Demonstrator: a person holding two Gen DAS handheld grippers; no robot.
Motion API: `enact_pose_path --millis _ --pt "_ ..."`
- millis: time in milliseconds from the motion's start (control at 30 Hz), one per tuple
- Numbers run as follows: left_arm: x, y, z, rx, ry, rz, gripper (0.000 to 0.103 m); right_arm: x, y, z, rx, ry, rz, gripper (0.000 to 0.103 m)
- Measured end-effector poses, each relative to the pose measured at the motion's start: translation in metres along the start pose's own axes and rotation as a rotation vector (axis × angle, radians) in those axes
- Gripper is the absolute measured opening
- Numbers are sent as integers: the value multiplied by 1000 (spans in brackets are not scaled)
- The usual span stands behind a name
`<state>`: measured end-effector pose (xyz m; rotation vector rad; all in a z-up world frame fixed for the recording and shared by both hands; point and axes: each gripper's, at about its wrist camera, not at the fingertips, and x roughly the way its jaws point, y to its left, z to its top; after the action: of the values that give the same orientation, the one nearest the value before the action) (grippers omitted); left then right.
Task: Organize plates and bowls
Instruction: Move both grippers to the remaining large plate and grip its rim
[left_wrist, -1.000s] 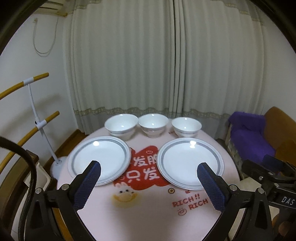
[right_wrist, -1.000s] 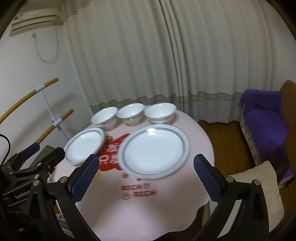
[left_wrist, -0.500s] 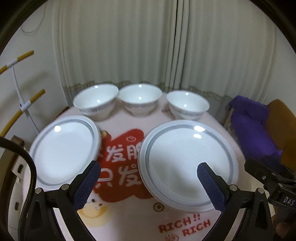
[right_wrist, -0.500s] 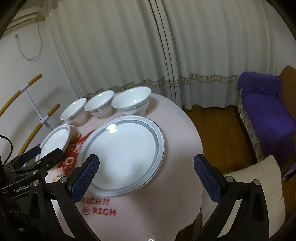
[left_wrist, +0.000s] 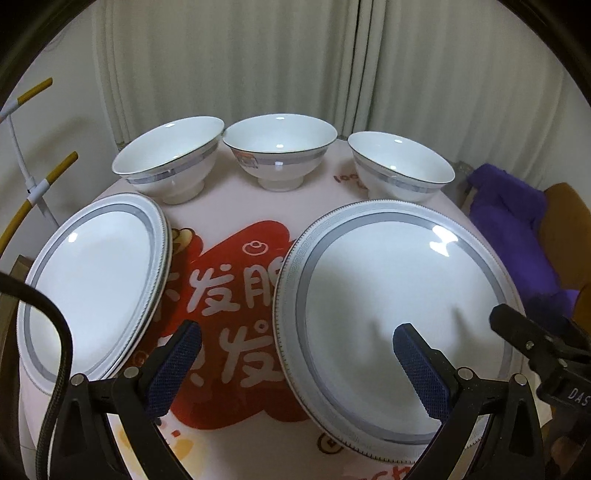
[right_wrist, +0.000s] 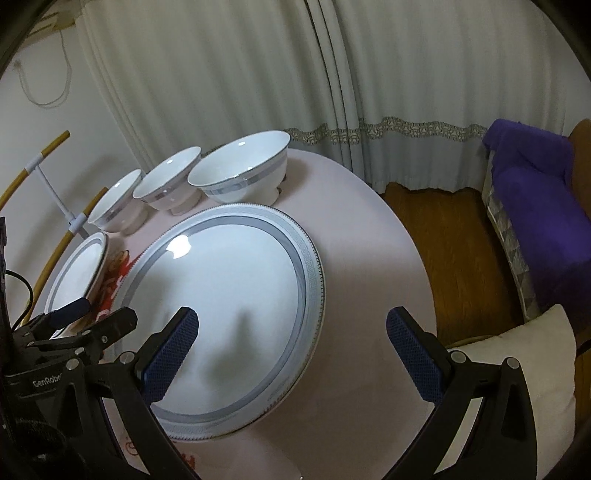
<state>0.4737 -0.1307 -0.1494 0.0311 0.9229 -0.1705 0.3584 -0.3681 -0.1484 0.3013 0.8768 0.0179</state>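
Two white plates with grey rims lie on a round pink table: a left plate (left_wrist: 92, 280) (right_wrist: 75, 273) and a right plate (left_wrist: 391, 314) (right_wrist: 229, 302). Behind them three white bowls stand in a row: left bowl (left_wrist: 168, 157) (right_wrist: 116, 203), middle bowl (left_wrist: 279, 147) (right_wrist: 168, 184), right bowl (left_wrist: 400, 166) (right_wrist: 242, 170). My left gripper (left_wrist: 295, 350) is open, low over the table, straddling the right plate's left rim. My right gripper (right_wrist: 291, 343) is open over the right plate's near right edge. Neither holds anything.
The pink tablecloth (left_wrist: 229, 206) carries a red print with white characters. Cream curtains (right_wrist: 258, 74) hang behind. A purple-draped seat (right_wrist: 535, 206) and a cushion (right_wrist: 535, 354) are to the right over wood floor; yellow poles (left_wrist: 33, 177) stand at left.
Both grippers have moved forward and down toward the table; plates and bowls loom much larger. The dishes have not moved. Both stay open.
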Motion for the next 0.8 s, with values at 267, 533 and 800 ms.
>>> enact_pose_path --millis 267,533,800 --pt "22 1 3 -1 32 -30 97 14 -7 -1 16 32 23 99" --pt "32 -2 3 13 64 -55 78 17 -6 2 9 38 37 89" --pt "34 -5 3 32 68 -53 59 17 -7 2 14 38 71 69"
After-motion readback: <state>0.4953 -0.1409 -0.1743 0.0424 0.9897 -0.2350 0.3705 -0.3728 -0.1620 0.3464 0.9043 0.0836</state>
